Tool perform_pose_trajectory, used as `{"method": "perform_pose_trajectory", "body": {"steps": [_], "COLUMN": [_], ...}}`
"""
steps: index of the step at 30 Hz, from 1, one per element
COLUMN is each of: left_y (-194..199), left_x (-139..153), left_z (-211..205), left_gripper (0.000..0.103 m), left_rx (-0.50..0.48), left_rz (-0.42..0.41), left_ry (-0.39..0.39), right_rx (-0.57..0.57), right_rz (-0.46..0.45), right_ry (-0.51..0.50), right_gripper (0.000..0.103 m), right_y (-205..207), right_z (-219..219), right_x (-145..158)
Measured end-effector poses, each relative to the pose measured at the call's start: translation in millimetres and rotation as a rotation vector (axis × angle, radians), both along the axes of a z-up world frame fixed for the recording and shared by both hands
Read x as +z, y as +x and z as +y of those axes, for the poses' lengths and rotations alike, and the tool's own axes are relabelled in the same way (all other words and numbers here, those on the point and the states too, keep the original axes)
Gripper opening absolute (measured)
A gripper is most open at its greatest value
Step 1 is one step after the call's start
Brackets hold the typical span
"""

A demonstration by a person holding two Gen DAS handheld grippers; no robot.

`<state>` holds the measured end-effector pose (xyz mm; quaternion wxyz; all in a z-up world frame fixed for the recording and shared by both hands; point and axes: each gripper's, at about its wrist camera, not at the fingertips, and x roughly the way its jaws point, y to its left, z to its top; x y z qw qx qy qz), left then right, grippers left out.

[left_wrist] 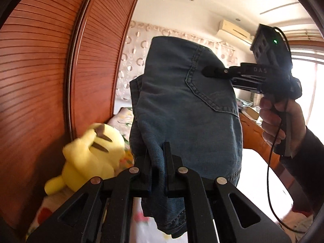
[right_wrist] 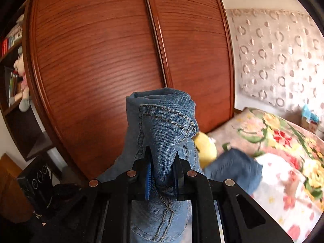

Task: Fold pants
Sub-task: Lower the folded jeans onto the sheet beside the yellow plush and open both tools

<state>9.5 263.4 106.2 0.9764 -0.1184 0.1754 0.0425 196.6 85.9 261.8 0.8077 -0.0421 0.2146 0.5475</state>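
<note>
A pair of blue denim pants (left_wrist: pixel 182 109) hangs in the air between both grippers, its back pocket stitching facing the left wrist view. My left gripper (left_wrist: pixel 157 158) is shut on a bunched fold at the pants' lower edge. My right gripper (left_wrist: pixel 210 71) shows in the left wrist view, held in a hand, clamped on the pants near the pocket. In the right wrist view my right gripper (right_wrist: pixel 162 162) is shut on a seamed fold of the pants (right_wrist: pixel 162 125), which rise above the fingers. A loose part of the pants (right_wrist: pixel 232 168) trails over the bed.
A yellow plush toy (left_wrist: pixel 91 158) lies on the floral bed cover (right_wrist: pixel 283 162) below the pants. Red-brown louvred wardrobe doors (right_wrist: pixel 121 60) stand close behind. A bookshelf (right_wrist: pixel 14 70) with a doll is at the left. A cable (left_wrist: pixel 271 182) hangs from the right gripper's handle.
</note>
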Motion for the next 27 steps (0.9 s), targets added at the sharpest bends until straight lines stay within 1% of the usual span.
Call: {"method": "perform_pose_trajectory", "body": {"steps": [3,4,5,6,7,8,9,10,11,12,13,14,15,16,17,18,20,22,23,24,25,27], "left_y": [38,60,72,93,110,138,154,170,184,195,199,201,200,199,199,203,205,205,205,204,203,200], "left_x": [9,8,5,-1,-10,-29,-44,-59,-75,-89,-97,-101,-102,-103,-103,-104,-106,-107,-109,-109,-108,-107], "left_z": [14,19,22,25,25,23,20,14,8,3,2,2,2,1,1,3,2,-2,-2,0,0,-1], "left_gripper": [0.009,0.008,0.008,0.009,0.009,0.008,0.009,0.009,0.009,0.008,0.008,0.008,0.009,0.009,0.009,0.009,0.009,0.009,0.009,0.009,0.009,0.012], "left_rx": [-0.002,-0.013,-0.022,-0.039,-0.054,-0.078,-0.093,-0.094,-0.089,-0.087,-0.083,-0.072,-0.065,-0.064,-0.066,-0.068,-0.065,-0.051,-0.05,-0.049,-0.046,-0.044], "left_rz": [0.01,0.03,0.053,0.091,0.124,0.189,0.231,0.272,0.312,0.344,0.358,0.357,0.343,0.337,0.337,0.338,0.346,0.352,0.353,0.353,0.351,0.334], "left_ry": [0.023,0.022,0.018,0.015,0.01,0.005,0.005,0.022,0.059,0.065,0.055,0.041,0.029,0.031,0.039,0.044,0.057,0.064,0.057,0.05,0.042,0.028], "right_rx": [-0.014,-0.03,-0.051,-0.075,-0.11,-0.15,-0.181,-0.215,-0.246,-0.271,-0.276,-0.271,-0.267,-0.275,-0.294,-0.32,-0.35,-0.399,-0.407,-0.407,-0.402,-0.428], "right_rz": [0.044,0.074,0.112,0.146,0.177,0.209,0.24,0.263,0.282,0.296,0.301,0.304,0.304,0.295,0.28,0.261,0.208,0.113,0.092,0.097,0.112,0.085], "right_ry": [0.048,0.061,0.063,0.049,0.022,-0.019,-0.061,-0.103,-0.14,-0.152,-0.146,-0.135,-0.126,-0.136,-0.164,-0.185,-0.18,-0.187,-0.193,-0.209,-0.24,-0.334], "right_gripper": [0.016,0.016,0.016,0.016,0.016,0.016,0.016,0.017,0.017,0.017,0.018,0.022,0.029,0.035,0.053,0.065,0.065,0.065,0.062,0.051,0.047,0.043], "right_y": [57,80,103,126,149,172,193,211,226,239,247,252,256,251,257,251,246,234,229,228,229,227], "right_z": [6,2,-2,-2,-5,-6,-7,-8,-9,-12,-14,-17,-22,-20,-20,-24,-28,-26,-22,-17,-10,6], "right_x": [-10,-18,-31,-48,-67,-89,-113,-135,-154,-169,-176,-180,-182,-185,-188,-189,-182,-174,-172,-176,-181,-197]}}
